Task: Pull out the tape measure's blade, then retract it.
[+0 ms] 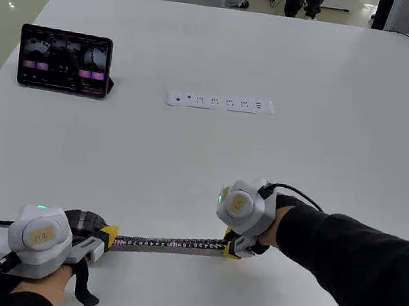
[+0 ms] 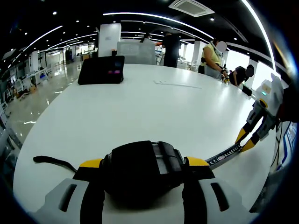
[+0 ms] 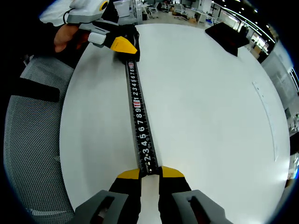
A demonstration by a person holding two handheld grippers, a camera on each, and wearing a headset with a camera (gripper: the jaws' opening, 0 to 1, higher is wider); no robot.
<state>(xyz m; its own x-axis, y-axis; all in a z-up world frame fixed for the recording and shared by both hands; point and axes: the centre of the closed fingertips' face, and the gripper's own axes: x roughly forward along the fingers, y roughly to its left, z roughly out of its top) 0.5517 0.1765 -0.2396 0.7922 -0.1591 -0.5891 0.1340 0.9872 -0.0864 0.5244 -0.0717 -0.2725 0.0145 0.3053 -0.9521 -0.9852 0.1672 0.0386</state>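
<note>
The black tape measure case [image 1: 84,222] lies at the near left of the white table [image 1: 288,66]. My left gripper [image 1: 99,235] is shut on it, its yellow-tipped jaws at either side of the case [image 2: 140,179]. The blade [image 1: 168,244] runs out to the right, flat above the tabletop. My right gripper [image 1: 234,246] is shut on the blade's end. In the right gripper view the numbered blade [image 3: 139,116] stretches from my right gripper [image 3: 147,173] up to the left gripper [image 3: 112,39]. The left gripper view has the blade [image 2: 226,154] leading to the right gripper [image 2: 252,135].
A dark tablet [image 1: 66,60] stands propped at the far left. A white power strip [image 1: 220,102] lies mid-table. The case's black wrist strap [image 1: 84,287] trails toward the near edge. A mesh chair [image 3: 32,121] sits beside the table. People stand beyond the far end.
</note>
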